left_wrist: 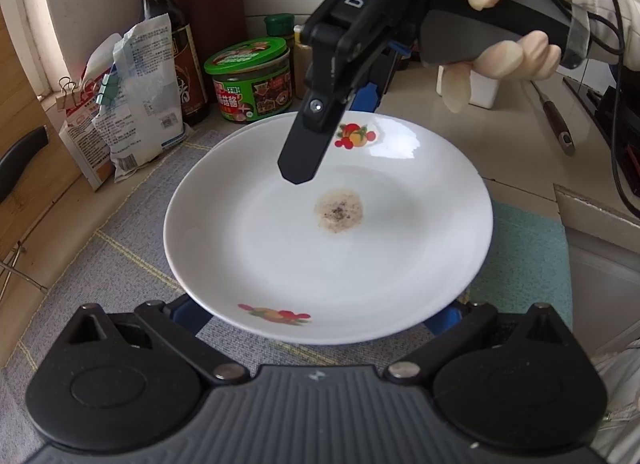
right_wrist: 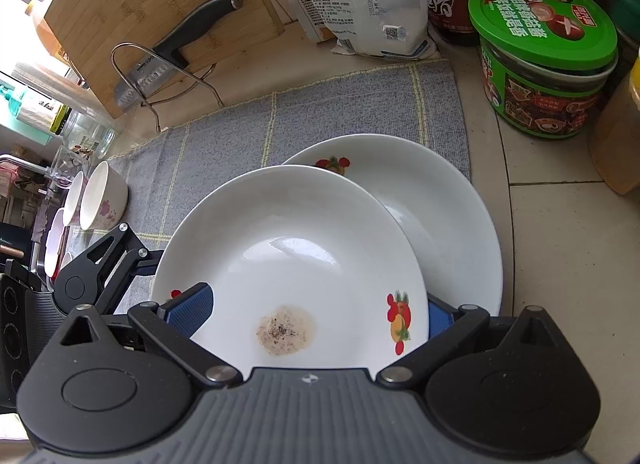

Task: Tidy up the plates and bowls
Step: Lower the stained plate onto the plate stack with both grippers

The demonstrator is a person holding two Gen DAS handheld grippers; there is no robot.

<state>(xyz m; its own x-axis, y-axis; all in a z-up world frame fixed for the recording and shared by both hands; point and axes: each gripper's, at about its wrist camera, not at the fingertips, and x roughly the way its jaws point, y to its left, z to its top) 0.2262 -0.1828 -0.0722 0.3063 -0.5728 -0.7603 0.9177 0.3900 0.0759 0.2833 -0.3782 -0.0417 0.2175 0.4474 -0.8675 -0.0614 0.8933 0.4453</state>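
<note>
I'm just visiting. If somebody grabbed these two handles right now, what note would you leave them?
Left gripper: open, fingers under the stained plate's near rim.
Right gripper: straddles the opposite rim; grip unclear.
The stained plate tilts over a second plate on the grey mat. The bowls sit at the mat's edge.
Done: nothing stacked yet.
Left: probably settle the plate onto the second, then sort the bowls.

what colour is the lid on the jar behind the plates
Green lid, clearest in the right wrist view.

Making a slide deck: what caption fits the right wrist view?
Right gripper straddling a stained plate over a second plate on a grey mat.
</note>
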